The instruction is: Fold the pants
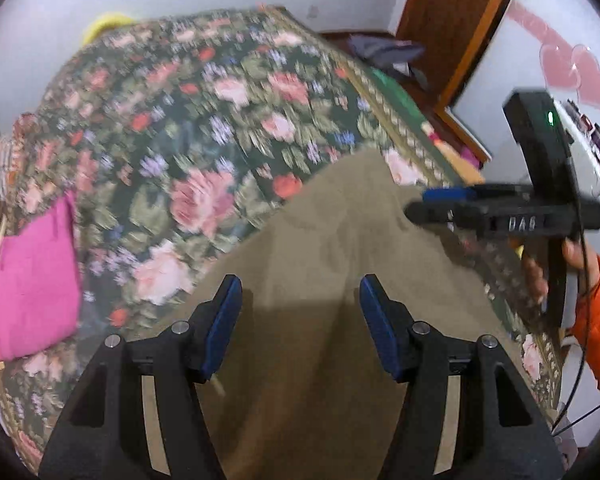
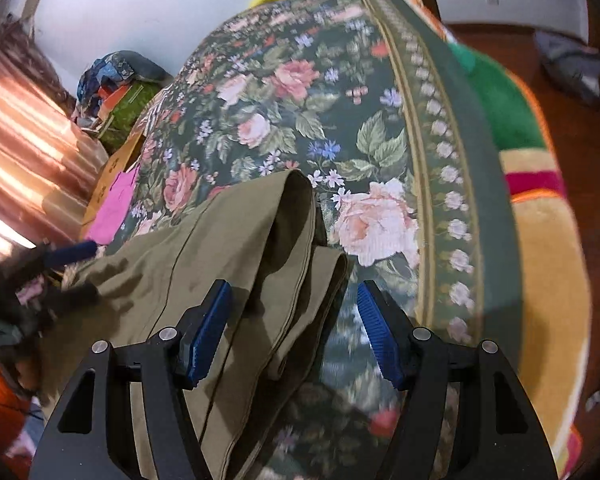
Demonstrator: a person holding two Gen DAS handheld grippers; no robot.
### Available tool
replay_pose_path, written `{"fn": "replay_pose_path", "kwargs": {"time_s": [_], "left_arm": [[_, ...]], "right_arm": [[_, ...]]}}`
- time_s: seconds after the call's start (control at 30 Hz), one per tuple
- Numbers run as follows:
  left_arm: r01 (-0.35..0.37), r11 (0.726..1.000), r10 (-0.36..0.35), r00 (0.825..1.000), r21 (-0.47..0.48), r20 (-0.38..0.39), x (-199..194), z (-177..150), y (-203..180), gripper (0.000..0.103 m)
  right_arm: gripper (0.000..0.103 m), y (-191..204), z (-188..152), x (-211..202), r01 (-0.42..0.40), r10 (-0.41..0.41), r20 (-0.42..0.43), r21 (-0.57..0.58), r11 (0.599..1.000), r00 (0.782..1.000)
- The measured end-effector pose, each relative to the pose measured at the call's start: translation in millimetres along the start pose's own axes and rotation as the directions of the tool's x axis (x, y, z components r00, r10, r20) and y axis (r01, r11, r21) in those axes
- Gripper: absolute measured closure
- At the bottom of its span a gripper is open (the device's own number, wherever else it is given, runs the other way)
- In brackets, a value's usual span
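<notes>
**Pants run away from both grippers along the bed; right one sits over the free edge**

Olive pants (image 2: 228,264) lie on the bed (image 2: 292,92) over its floral cover, long axis running from under the cameras toward the far side. In the right wrist view, two stacked leg layers end in open hems (image 2: 300,184) at the far end, one hem propped up and gaping, the other flat just beside it.

Right gripper (image 2: 294,334): jaws spread, nothing pinched. The pants' right-hand edge passes between the pads; the left pad sits over cloth, the right pad over bare bed cover. Can't tell whether either pad touches the fabric.

Left gripper (image 1: 300,330): jaws spread, empty. Cloth fills the gap ahead of it, so it is over the middle of the garment, not an edge. View is motion-blurred.

From the left wrist view, the right gripper shows as a black body held in the person's hand (image 1: 540,276), orange sleeve (image 1: 598,320), at the pants' right side.

Judgement: the right gripper is nearer a graspable edge; the left would need to shift sideways to find one. Fold looks partly done, legs already stacked.

Pink cloth (image 1: 34,280) lies well apart at left.
</notes>
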State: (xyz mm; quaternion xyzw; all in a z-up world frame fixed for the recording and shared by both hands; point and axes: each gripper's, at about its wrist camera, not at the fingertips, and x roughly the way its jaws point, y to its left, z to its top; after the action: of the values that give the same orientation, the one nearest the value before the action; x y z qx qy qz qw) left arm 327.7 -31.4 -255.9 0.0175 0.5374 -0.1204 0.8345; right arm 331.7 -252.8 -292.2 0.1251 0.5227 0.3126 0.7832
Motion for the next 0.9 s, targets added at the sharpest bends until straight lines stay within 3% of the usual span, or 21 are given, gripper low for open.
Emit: {"fn": "replay_pose_path", "kwargs": {"time_s": [0.3, 0.37, 0.43, 0.53, 0.63, 0.9], "left_arm": [[0.010, 0.999, -0.013, 0.997, -0.038, -0.074, 26, -12, 3, 0.042], [0.003, 1.000, -0.005, 0.997, -0.031, -0.072, 26, -13, 1, 0.042], [-0.003, 1.000, 0.001, 0.998, -0.029, -0.071, 25, -14, 1, 0.042], [-0.005, 0.999, 0.003, 0.998, -0.033, -0.069, 24, -13, 3, 0.042], [-0.022, 0.999, 0.021, 0.998, -0.023, -0.056, 17, -13, 3, 0.042], [-0.062, 0.997, 0.064, 0.996, -0.034, 0.057, -34, 2, 12, 0.042]], "right_arm": [[0.042, 5, 8, 11, -0.071, 0.069, -0.033, -0.058, 0.996, 0.997], [0.052, 8, 11, 13, -0.081, 0.078, -0.040, -0.078, 0.994, 0.996], [0.072, 10, 15, 18, -0.097, 0.093, -0.046, -0.091, 0.991, 0.995], [0.084, 19, 17, 16, -0.085, 0.083, -0.023, -0.126, 0.988, 0.996], [0.092, 29, 16, 4, -0.063, 0.068, 0.021, -0.175, 0.983, 0.997], [0.094, 76, 8, -42, -0.023, 0.076, 0.140, -0.346, 0.938, 0.987]]}}
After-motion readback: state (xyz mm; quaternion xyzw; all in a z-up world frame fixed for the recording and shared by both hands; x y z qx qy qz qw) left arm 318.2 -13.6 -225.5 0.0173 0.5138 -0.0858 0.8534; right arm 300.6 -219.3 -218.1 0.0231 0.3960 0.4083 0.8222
